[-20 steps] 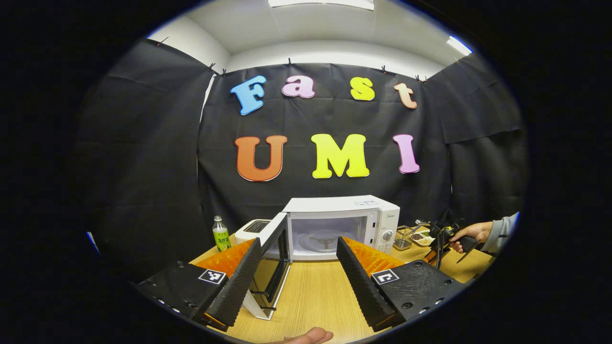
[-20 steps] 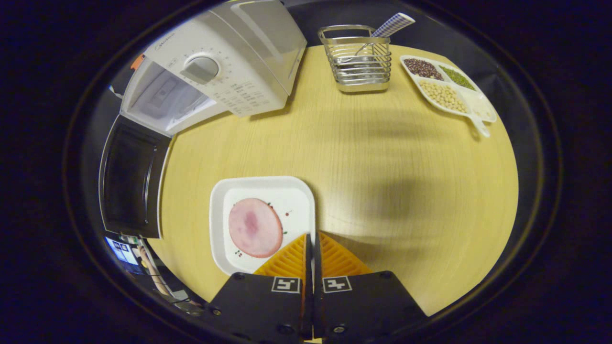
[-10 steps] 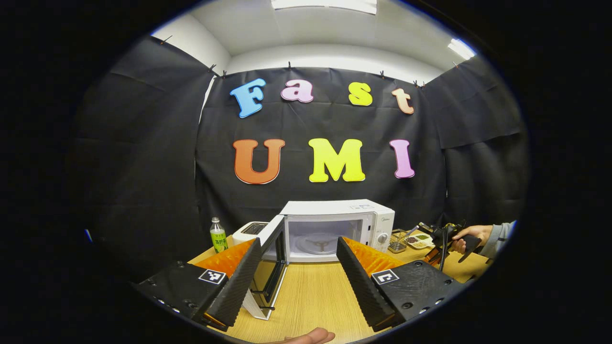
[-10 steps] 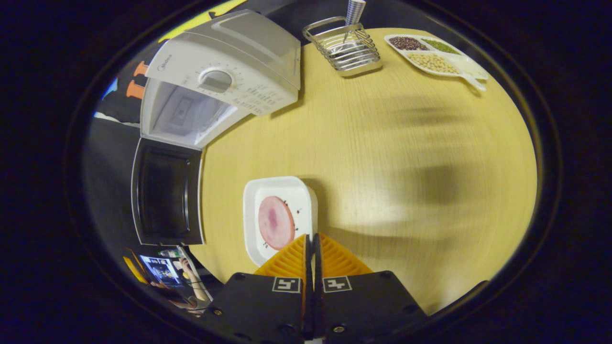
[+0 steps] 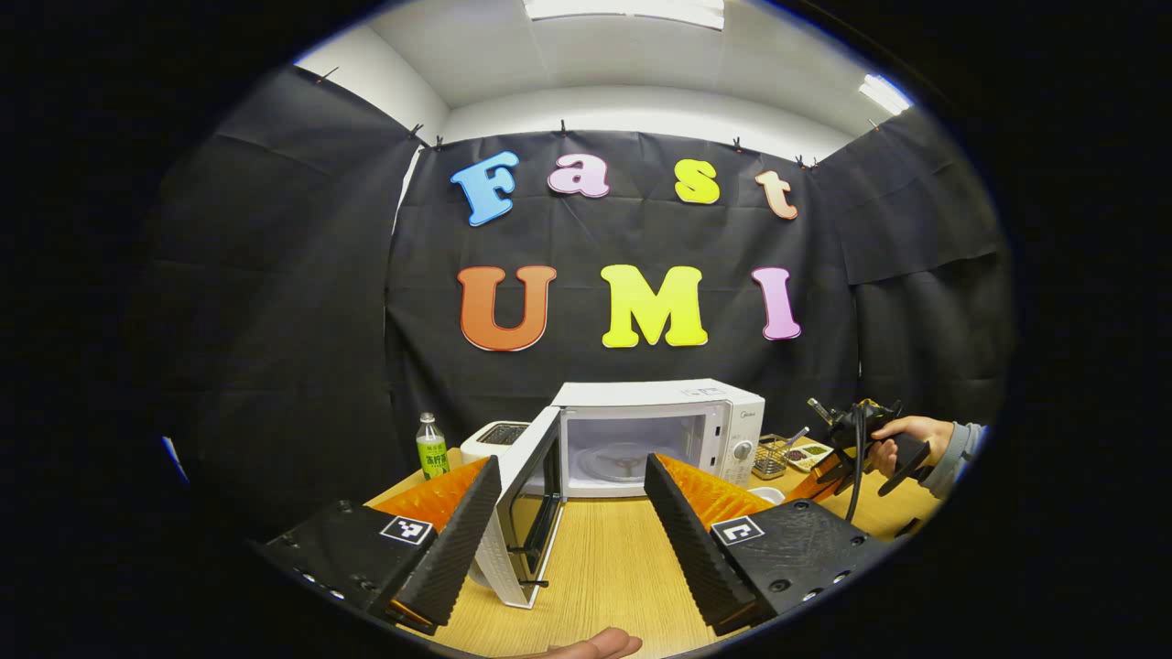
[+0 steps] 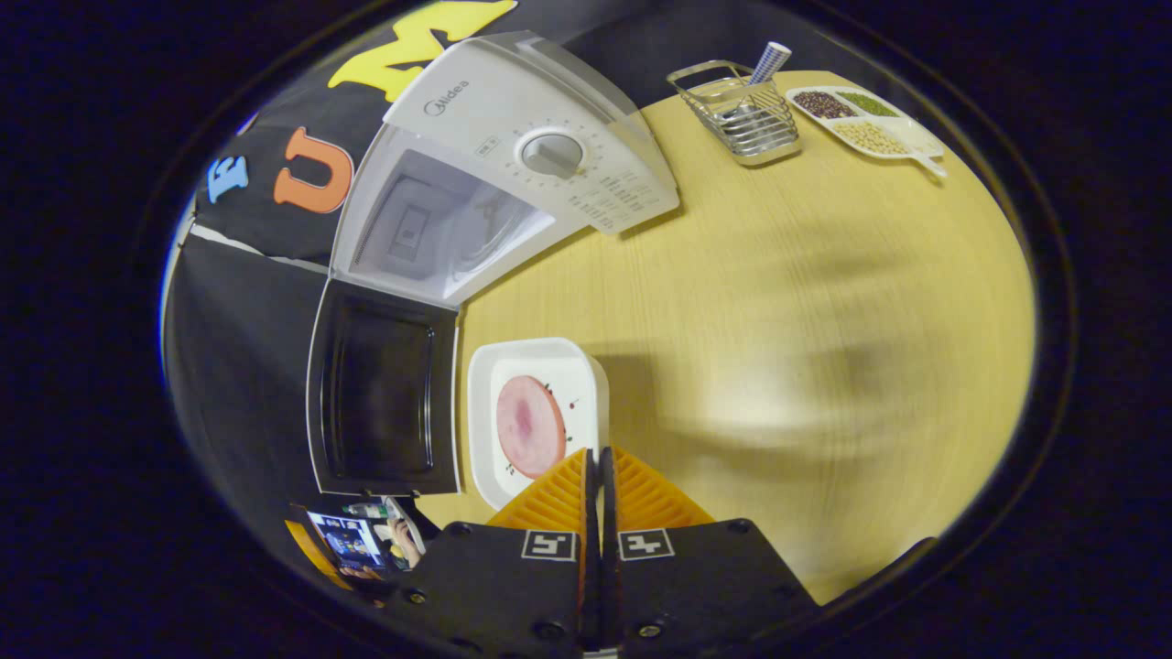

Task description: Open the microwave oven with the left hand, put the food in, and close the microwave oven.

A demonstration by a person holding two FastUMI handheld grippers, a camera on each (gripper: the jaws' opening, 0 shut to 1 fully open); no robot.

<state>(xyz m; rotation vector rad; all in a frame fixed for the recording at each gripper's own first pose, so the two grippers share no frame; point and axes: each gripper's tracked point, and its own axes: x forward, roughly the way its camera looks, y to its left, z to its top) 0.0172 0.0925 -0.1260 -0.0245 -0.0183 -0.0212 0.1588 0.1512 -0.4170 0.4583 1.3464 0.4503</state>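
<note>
Food (image 6: 530,437), a pink slice, is lying on a white plate (image 6: 586,384) that the right tongs (image 6: 600,462) are pinching at its near rim, fingers clenched on it above the desk (image 6: 778,302). Just left, the microwave (image 6: 513,165) is standing with its door (image 6: 385,389) swung wide. The left tongs (image 5: 568,522) are hanging released, facing that oven. Far right are sitting a wire basket (image 6: 737,119) and a bean tray (image 6: 865,128).
</note>
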